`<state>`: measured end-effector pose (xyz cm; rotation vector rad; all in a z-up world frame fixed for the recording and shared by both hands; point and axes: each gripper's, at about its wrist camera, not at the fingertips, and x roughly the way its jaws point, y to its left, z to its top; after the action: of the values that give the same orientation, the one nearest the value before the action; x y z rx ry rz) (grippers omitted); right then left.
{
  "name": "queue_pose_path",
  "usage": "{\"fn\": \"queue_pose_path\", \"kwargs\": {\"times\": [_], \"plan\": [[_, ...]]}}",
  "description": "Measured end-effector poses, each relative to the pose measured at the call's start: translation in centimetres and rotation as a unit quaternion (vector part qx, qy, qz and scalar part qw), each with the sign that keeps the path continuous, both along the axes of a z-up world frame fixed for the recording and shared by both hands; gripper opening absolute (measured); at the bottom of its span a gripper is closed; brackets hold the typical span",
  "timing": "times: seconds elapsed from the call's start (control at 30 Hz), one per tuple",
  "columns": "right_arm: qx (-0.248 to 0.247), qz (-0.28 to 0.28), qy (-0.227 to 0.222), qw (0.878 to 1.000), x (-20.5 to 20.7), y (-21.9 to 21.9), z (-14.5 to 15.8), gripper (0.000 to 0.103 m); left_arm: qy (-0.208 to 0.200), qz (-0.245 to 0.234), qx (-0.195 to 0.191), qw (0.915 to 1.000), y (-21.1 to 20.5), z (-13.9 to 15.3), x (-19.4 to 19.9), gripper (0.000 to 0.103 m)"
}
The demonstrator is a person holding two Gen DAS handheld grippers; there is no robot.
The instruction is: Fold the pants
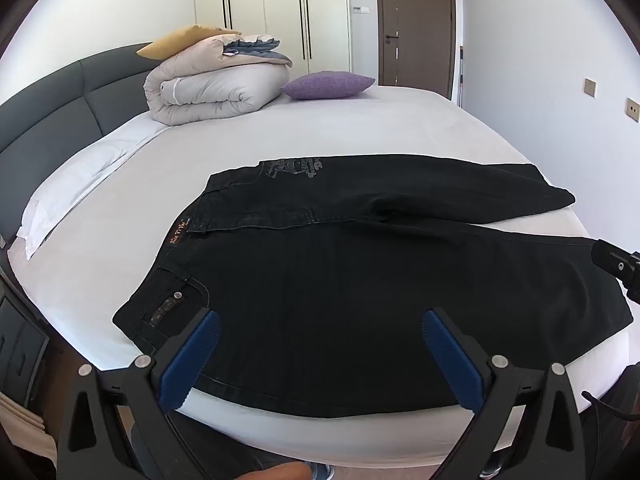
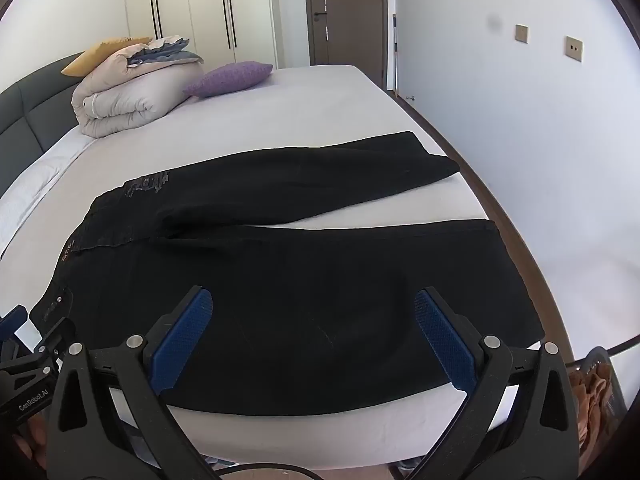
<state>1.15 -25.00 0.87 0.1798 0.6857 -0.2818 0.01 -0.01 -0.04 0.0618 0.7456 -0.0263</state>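
Black jeans (image 1: 340, 272) lie flat on the white bed (image 1: 360, 128), waistband to the left, both legs spread apart to the right. They also show in the right wrist view (image 2: 320, 272). My left gripper (image 1: 320, 320) is open and empty, hovering over the hip area near the bed's front edge. My right gripper (image 2: 314, 300) is open and empty above the near leg. The left gripper's body shows at the left edge of the right wrist view (image 2: 28, 340); the right one shows at the right edge of the left wrist view (image 1: 616, 264).
A rolled duvet (image 1: 216, 88) with a yellow pillow (image 1: 176, 42) and a purple cushion (image 1: 328, 85) sit at the bed's far side. A white pillow (image 1: 72, 184) lies by the grey headboard (image 1: 48, 128). A basket (image 2: 596, 392) stands on the floor at right.
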Motion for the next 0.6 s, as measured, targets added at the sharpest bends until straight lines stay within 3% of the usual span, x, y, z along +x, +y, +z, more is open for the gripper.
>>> {"fn": "queue_pose_path", "kwargs": {"times": [0.6], "plan": [[-0.008,0.006,0.008,1.000,0.3,1.1,-0.8,0.103,0.003,-0.001,-0.001,1.0000,0.2,-0.7,-0.2,0.103]]}}
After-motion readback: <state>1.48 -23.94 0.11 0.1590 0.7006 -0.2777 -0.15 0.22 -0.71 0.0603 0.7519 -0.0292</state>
